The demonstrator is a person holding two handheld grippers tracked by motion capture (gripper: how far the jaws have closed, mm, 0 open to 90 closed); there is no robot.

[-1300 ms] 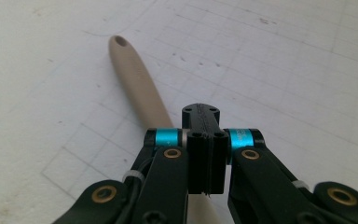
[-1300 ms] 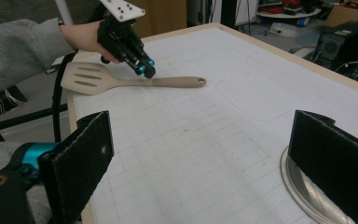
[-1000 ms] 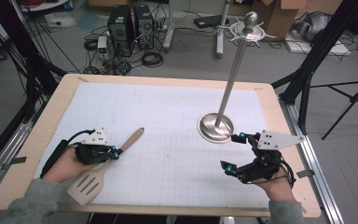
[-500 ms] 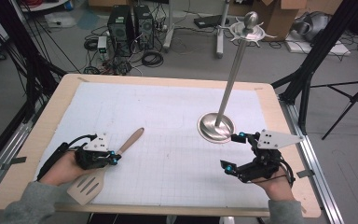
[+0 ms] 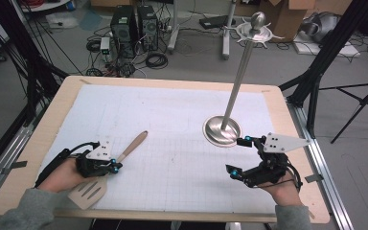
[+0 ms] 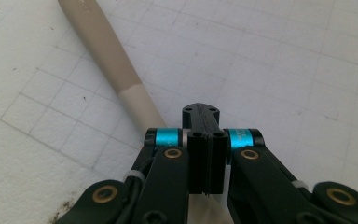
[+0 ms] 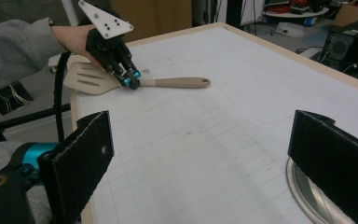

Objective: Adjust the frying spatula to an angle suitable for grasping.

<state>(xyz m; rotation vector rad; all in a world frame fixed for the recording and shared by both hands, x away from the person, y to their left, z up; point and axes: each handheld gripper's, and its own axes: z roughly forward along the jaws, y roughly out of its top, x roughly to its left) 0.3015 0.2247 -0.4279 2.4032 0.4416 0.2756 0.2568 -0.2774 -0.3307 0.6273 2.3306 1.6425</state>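
High view is showing the left tongs [image 5: 116, 166] now clamping the spatula [image 5: 106, 175] at its neck, so lifting looks next; right tongs [image 5: 237, 155] are resting wide beside the stand [image 5: 223, 130] on the desk [image 5: 172, 96].

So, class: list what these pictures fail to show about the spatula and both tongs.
- Spatula: high view, its neck is hidden under the left tongs.
- Left gripper view: spatula blade cut off; the shut tongs hide any pinch on the handle.
- Right tongs: right gripper view, tips cut by the bottom edge.
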